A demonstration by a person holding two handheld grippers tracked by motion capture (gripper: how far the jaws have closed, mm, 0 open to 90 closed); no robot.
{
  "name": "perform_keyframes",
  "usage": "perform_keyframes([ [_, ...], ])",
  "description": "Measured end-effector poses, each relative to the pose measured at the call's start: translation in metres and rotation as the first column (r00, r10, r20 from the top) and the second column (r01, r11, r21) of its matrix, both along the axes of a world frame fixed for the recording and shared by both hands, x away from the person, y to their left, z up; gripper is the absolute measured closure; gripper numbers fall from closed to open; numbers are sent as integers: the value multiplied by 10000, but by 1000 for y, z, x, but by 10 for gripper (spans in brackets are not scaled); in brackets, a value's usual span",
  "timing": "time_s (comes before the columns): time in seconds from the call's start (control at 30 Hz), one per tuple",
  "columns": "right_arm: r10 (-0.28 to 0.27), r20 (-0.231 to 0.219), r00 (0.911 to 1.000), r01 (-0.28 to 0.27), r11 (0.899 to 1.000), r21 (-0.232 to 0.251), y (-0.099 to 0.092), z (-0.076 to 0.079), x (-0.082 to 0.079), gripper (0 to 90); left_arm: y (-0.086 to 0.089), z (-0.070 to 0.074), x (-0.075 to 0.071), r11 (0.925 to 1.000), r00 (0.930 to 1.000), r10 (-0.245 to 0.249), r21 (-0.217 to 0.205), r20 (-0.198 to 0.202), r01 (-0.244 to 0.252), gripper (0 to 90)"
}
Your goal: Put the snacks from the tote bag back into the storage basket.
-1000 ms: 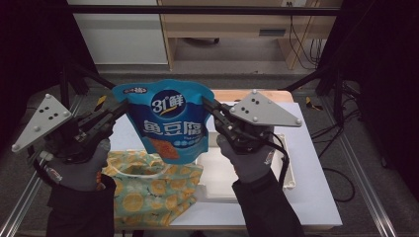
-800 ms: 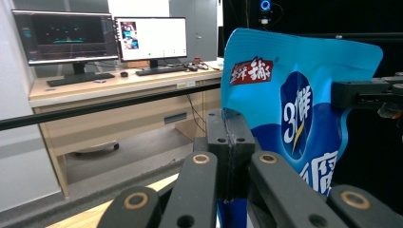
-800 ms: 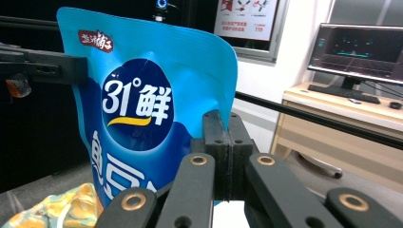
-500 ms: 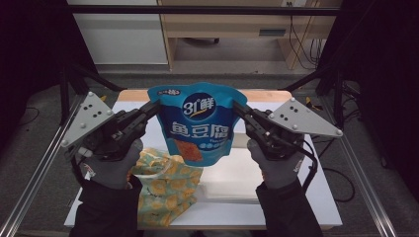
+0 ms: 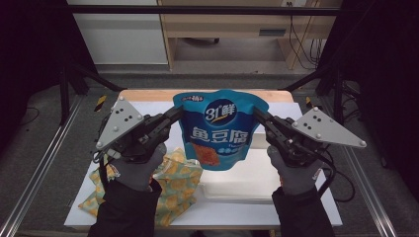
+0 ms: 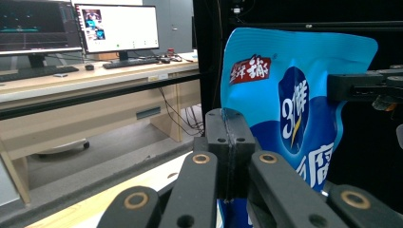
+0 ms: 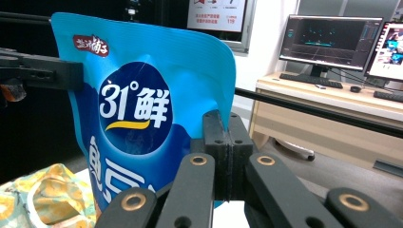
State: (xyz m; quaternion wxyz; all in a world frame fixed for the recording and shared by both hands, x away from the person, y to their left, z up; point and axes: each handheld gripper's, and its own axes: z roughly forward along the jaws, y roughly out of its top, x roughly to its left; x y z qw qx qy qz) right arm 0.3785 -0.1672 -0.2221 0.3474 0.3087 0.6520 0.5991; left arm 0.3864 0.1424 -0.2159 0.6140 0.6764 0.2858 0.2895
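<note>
Blue glossy plastic snack pouch point(image 5: 220, 129) hangs upright above the white table point(image 5: 296, 197), left gripper point(image 5: 174, 116) and right gripper point(image 5: 259, 117) each clamped on a side edge, probably to stretch it flat.

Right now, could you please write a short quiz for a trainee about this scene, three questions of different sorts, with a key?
1. True or false: the blue glossy snack pouch lies flat on the white table.
2. Which grips the pouch? A) left gripper B) right gripper C) both
3. Fill in: the yellow patterned cloth bag lies under the ___ forearm.

Key: 1 false, it is held up; 2 C, jaws shut on its side edges; 3 left.
</note>
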Motion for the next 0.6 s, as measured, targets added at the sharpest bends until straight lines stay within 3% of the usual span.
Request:
perform_keyframes([
  [0.6, -445, -378, 9983, 446, 9990, 17, -26, -28, -3, 900, -26, -30, 12, 9987, 9982, -513, -71, -298, 511, 900],
])
